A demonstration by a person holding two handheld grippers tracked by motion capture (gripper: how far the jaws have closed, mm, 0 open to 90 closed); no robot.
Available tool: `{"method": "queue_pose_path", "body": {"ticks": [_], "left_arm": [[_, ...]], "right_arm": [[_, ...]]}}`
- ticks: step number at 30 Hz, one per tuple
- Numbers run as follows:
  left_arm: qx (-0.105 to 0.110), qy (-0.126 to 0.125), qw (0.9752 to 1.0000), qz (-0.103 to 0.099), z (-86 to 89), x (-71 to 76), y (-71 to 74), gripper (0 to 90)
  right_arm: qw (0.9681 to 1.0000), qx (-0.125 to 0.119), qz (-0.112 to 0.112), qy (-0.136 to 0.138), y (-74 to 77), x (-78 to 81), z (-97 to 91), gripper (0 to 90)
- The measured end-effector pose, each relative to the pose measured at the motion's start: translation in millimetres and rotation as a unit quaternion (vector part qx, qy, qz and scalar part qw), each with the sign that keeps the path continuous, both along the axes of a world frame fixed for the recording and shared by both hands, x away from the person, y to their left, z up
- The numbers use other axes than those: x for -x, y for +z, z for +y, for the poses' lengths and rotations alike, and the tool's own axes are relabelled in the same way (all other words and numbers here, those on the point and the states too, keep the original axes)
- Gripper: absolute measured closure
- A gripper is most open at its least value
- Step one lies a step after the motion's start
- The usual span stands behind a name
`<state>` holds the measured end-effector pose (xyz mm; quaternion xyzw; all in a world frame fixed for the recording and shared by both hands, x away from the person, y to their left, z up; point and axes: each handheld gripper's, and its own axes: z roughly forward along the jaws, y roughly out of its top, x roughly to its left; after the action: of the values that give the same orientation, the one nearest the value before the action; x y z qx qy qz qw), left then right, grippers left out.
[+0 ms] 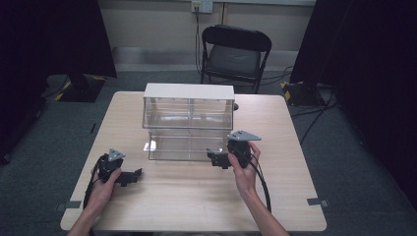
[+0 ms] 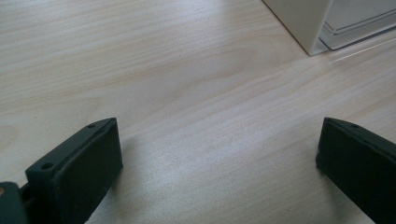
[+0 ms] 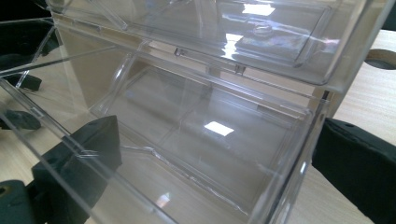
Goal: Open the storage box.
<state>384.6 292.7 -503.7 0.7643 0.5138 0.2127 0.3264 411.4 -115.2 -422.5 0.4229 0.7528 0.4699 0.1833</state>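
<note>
Drawer front of clear plastic (image 3: 196, 140) sat right at the right gripper (image 1: 220, 160), and that was the piece in play: the lower drawer of a two-tier see-through organiser (image 1: 189, 120) near the middle of the wooden table (image 1: 196, 196). In the right gripper view the jaws stood wide apart, one black pad (image 3: 81, 158) behind the transparent wall at the left, the other at the drawer's right corner, and neither looked pressed against it. So the plastic lay between the fingers but ungripped.

By my reading it would handle light, stiff and slick, the thin walls apt to flex or crack under a hard pinch, so the front lip near its middle looked like the sensible place to take hold, squarely and gently.

Nearer the person's left, the left gripper (image 1: 129, 177) rested low over bare tabletop, its jaws also spread, nothing between them, the organiser's white corner post (image 2: 303, 23) ahead and off to the side.

Farther back, the organiser's white top (image 1: 189, 91) capped the upper drawer, and beyond the table a black folding chair (image 1: 235, 51) stood against the wall.
</note>
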Motion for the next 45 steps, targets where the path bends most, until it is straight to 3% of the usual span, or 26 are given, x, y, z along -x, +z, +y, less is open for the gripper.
{"method": "queue_pose_path", "body": {"ticks": [9,17,27,32,45], "left_arm": [[0.000,0.000,1.0000,0.000,0.0,0.0,0.0,0.0],[0.000,0.000,1.0000,0.000,0.0,0.0,0.0,0.0],[0.000,0.000,1.0000,0.000,0.0,0.0,0.0,0.0],[0.000,0.000,1.0000,0.000,0.0,0.0,0.0,0.0],[0.000,0.000,1.0000,0.000,0.0,0.0,0.0,0.0]], "right_arm": [[0.9999,-0.001,-0.011,-0.003,1.7,-0.7,0.1,2.5],[0.9998,-0.011,-0.009,-0.017,2.6,-2.6,-3.0,9.2],[0.9998,-0.016,-0.003,-0.015,4.0,-3.4,-4.9,10.5],[0.9992,-0.026,-0.015,-0.026,9.9,-2.3,-6.8,15.5],[0.9991,-0.028,-0.017,-0.025,12.1,-3.6,-6.2,15.3]]}}
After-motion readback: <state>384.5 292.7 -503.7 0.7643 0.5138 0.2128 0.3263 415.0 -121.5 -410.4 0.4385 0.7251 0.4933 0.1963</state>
